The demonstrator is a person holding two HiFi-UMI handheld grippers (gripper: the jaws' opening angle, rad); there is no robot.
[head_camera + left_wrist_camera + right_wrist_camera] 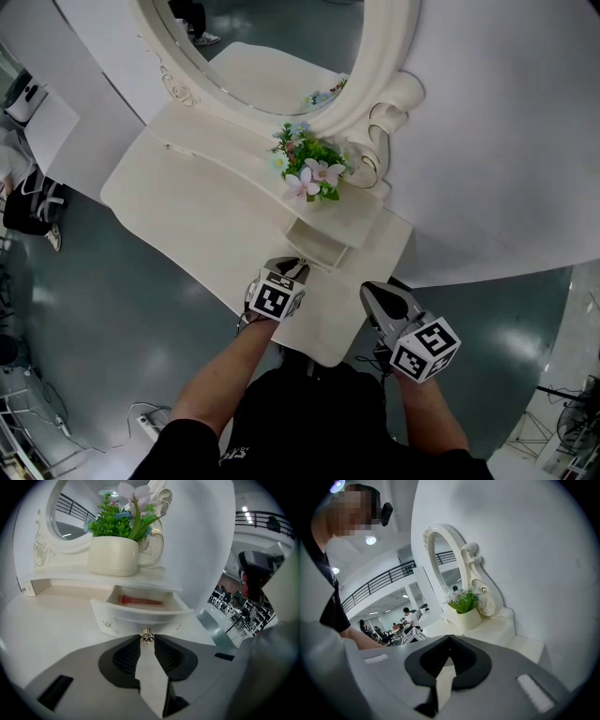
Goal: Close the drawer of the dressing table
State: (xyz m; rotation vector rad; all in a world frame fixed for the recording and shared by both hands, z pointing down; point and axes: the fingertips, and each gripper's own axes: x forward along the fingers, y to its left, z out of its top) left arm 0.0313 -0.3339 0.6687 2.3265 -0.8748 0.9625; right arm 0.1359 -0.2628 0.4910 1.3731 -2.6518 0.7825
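The cream dressing table (187, 206) has a small drawer (319, 246) pulled out under its raised shelf. In the left gripper view the drawer (140, 613) stands open with a red flat item (140, 601) inside. My left gripper (292, 267) is at the drawer's front, and its tips (147, 638) close round the small metal knob (147, 636), touching it on both sides. My right gripper (375, 295) hangs off the table's right front corner, shut on nothing (449, 638), pointing along the wall towards the mirror.
A pot of artificial flowers (309, 169) stands on the shelf just above the drawer, below the oval mirror (272, 47). A white wall (487, 141) runs along the right. Cables and a power strip (145, 424) lie on the grey floor at lower left.
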